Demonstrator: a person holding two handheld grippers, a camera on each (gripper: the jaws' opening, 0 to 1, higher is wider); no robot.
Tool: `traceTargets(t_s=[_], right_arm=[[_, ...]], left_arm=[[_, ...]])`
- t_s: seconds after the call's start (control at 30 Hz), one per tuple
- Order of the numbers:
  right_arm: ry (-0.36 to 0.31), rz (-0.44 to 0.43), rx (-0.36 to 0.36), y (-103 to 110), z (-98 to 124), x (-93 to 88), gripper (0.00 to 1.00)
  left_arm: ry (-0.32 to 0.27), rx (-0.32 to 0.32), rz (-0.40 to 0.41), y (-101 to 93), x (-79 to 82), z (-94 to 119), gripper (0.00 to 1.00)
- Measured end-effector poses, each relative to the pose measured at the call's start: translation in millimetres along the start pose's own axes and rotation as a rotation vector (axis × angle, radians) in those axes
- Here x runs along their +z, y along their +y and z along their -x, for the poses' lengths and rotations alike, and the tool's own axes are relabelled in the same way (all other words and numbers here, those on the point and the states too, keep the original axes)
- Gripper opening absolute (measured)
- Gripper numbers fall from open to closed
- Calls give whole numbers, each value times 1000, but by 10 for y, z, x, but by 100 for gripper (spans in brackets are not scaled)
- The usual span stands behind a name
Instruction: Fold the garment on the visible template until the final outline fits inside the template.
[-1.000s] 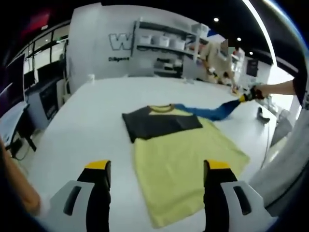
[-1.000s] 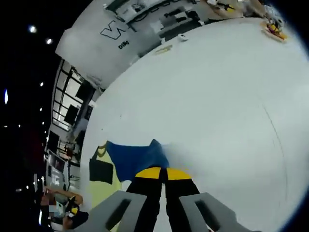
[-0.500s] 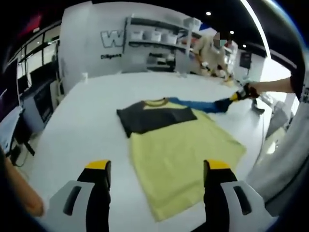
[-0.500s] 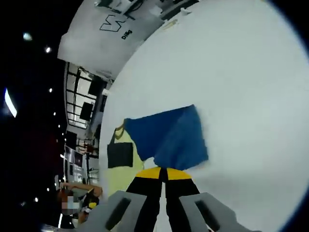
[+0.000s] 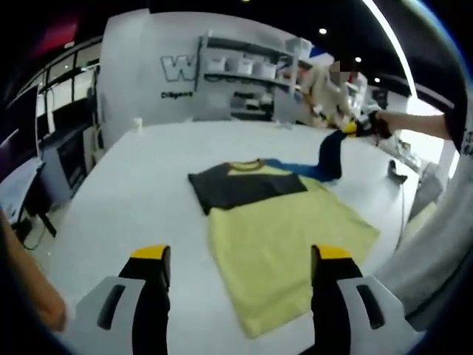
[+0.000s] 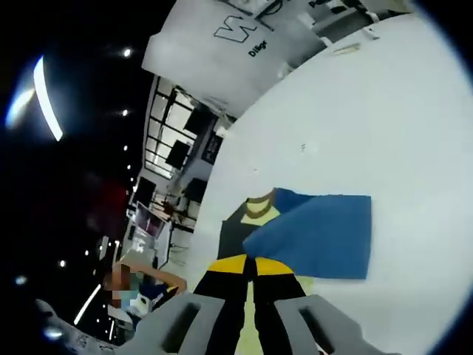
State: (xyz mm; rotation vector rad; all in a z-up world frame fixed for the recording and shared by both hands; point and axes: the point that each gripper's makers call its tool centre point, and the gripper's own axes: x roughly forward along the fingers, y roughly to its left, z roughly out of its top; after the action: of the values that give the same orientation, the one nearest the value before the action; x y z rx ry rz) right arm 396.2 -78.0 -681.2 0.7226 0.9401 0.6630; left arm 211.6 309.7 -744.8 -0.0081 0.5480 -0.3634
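A yellow T-shirt (image 5: 284,248) is lying spread flat on the white counter (image 5: 133,196), and everything else is being placed here relative to this shirt. Its dark sleeve (image 5: 240,187) is folded across the chest, just under the yellow collar (image 5: 245,166). The blue sleeve (image 5: 325,159), on the other side of the collar, is being held up off the counter by the right tongs (image 5: 353,128), which are being carried by a person's hand beyond the shirt's far corner. In the right gripper view, the right tongs (image 6: 252,265) are seen closed, with the yellow tips pressed together on the edge of the blue sleeve (image 6: 318,237), and the sleeve is hanging over the shirt's body. The left tongs (image 5: 242,255) are being held above the counter at the near side of the shirt, with the two jaws standing wide apart and nothing between them. Behind the shirt, past the counter's far edge, a white wall with shelves (image 5: 244,66) is being seen.
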Motion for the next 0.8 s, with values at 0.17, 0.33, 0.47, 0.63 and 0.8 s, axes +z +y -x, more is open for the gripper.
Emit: traceTargets(t_s=[0.17, 0.33, 0.47, 0.63, 0.8], right_arm=[[30, 48, 49, 342, -283, 71, 0], [36, 51, 116, 632, -531, 153, 0], [43, 76, 149, 865, -780, 186, 0], [74, 115, 168, 1071, -1216, 133, 0], [127, 140, 189, 1237, -1543, -4, 0]], left_arm=[[-20, 29, 4, 134, -26, 81, 75], [-25, 26, 14, 111, -51, 121, 75], [-41, 76, 6, 188, -30, 161, 80], [-54, 64, 7, 171, 14, 164, 79], [-43, 62, 2, 223, -14, 143, 80]])
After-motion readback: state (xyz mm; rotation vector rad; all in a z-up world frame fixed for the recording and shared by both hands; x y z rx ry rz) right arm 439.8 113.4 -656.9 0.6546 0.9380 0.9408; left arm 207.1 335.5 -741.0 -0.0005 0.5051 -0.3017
